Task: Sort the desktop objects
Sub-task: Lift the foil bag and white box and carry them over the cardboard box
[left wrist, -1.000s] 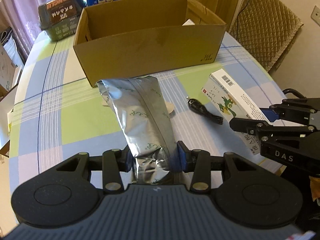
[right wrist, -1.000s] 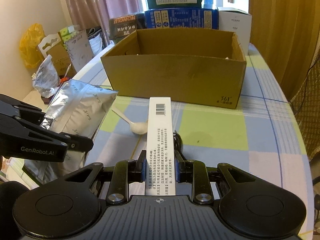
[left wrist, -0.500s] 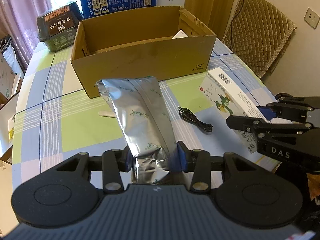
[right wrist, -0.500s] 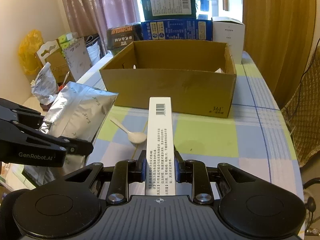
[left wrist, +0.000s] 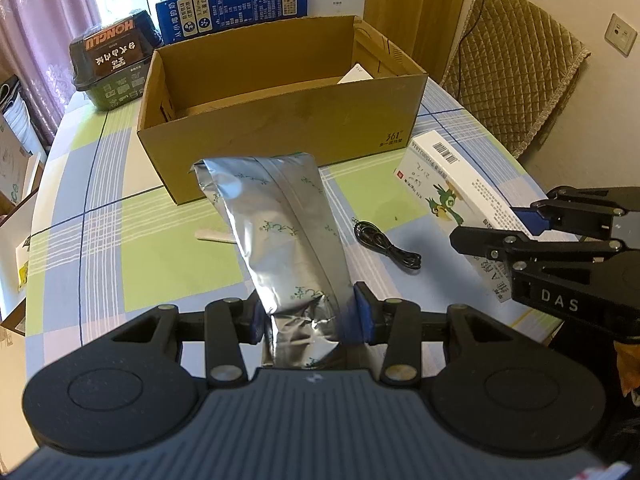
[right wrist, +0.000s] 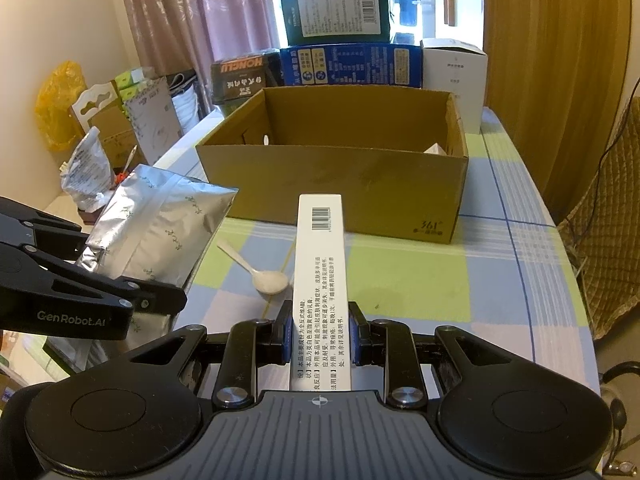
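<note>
My left gripper [left wrist: 310,318] is shut on the lower end of a silver foil pouch [left wrist: 280,228], held above the checked tablecloth. The right gripper [right wrist: 320,334] is shut on a long white medicine box [right wrist: 320,264], which also shows at the right of the left wrist view [left wrist: 452,188]. Ahead of both stands an open cardboard box [left wrist: 280,120] [right wrist: 340,184] with something white in its far right corner. A white plastic spoon [right wrist: 260,272] and a coiled black cable [left wrist: 384,242] lie on the cloth before the cardboard box.
Behind the cardboard box are stacked cartons: a dark HONGLU pack [left wrist: 112,64], a blue carton [left wrist: 232,8], a green one [right wrist: 336,12] and a white one [right wrist: 454,76]. A quilted chair [left wrist: 516,64] stands off the table's right edge. Bags and boxes [right wrist: 104,140] crowd the left side.
Both grippers have risen and drawn back with their loads; the cardboard box looks lower and farther, more of its inside shows, and the cable lies uncovered.
</note>
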